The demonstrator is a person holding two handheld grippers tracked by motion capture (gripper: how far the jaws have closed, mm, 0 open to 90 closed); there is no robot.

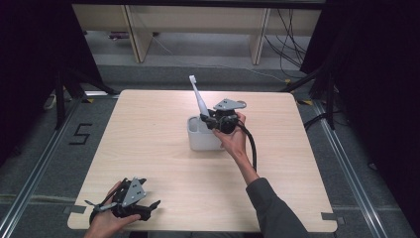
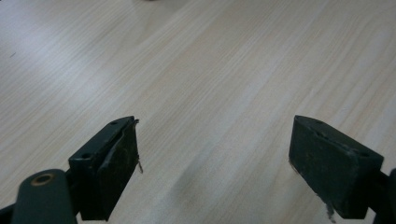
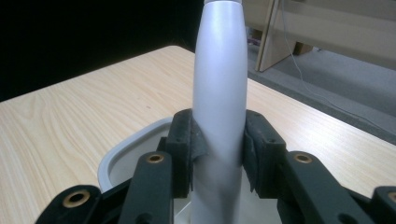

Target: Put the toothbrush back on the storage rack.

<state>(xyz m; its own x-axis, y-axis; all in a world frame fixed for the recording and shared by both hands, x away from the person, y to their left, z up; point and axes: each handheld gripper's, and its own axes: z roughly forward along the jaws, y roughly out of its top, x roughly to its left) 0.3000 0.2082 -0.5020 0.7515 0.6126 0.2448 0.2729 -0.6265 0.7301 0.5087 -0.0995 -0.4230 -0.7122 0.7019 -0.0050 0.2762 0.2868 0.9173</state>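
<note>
- Table (image 1: 163,163): pale wood-grain top, rounded corners. Serves as the landmark for everything below.
- Holder (image 1: 200,140): white, rounded-rectangle cup, open at the top, standing upright near the middle of the table, slightly toward its far edge. In the right gripper view its pale rim (image 3: 122,149) shows just below and behind the jaws; the inside looks hollow, and apart from the toothbrush end I cannot tell whether it holds anything.
- Electric toothbrush (image 1: 199,101): white handle, small brush head uppermost, leaning a little toward the table's far left. Its lower end sits over the holder's opening, at or just inside the rim; how deep, I cannot tell. Seen close as a smooth white barrel (image 3: 219,107).
- Right gripper (image 1: 212,122): above the holder's right side, near the table's centre. Jaws clamped on the toothbrush handle, one pad on each side, both touching.
- Left gripper (image 1: 148,208): low at the table's near left corner, well apart from the holder. Jaws spread wide (image 2: 215,158), bare wood between them.
</note>
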